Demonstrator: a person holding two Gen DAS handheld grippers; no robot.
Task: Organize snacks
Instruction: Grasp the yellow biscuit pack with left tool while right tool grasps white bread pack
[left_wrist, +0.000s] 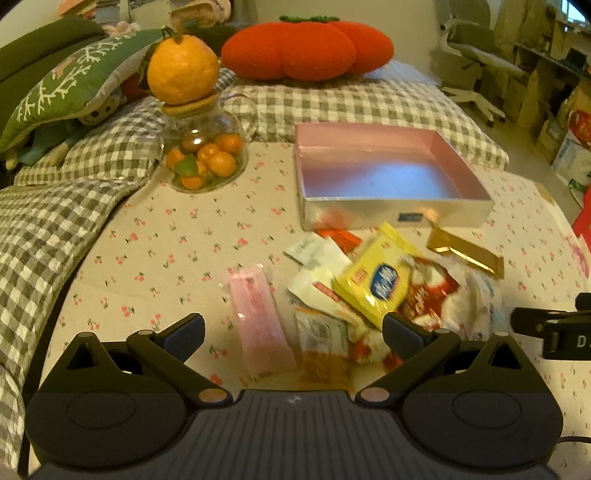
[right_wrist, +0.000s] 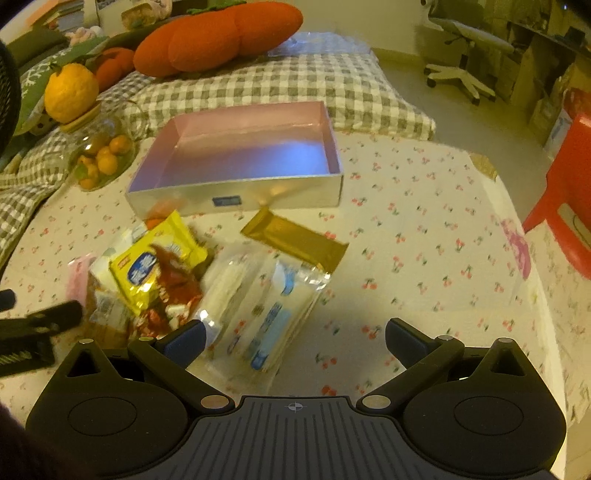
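Snack packets sit in one loose heap on the cherry-print cloth (left_wrist: 166, 236), just in front of one shallow silver box with a pink inside (left_wrist: 391, 206), which holds nothing. Countable in the heap: one yellow packet with a blue oval logo (left_wrist: 373, 284) on top, one red-and-white packet (left_wrist: 428, 295) under it, one pale pink flat sachet (left_wrist: 258, 317) at the left edge, one gold foil bar (left_wrist: 469, 251) at the right nearest the box, one orange-bottomed clear packet (left_wrist: 321, 347), a few white sachets, blurred, count unclear. Right view adds two clear-wrapped white packs with blue labels (right_wrist: 258, 310) side by side.

Left gripper (left_wrist: 293, 334): jaws spread wide, holding nothing, hovering over the pink sachet and orange packet. Right gripper (right_wrist: 295, 339): jaws spread wide, nothing held, over the near end of the clear-wrapped packs; its left fingertip (right_wrist: 186, 341) overlaps their edge, contact unclear.

One round glass jar of small oranges (left_wrist: 203, 158) stands left of the box, one large orange fruit (left_wrist: 183, 68) on its lid. One red pumpkin-shaped cushion (left_wrist: 306, 48) lies behind on the grey checked blanket (left_wrist: 351, 103).
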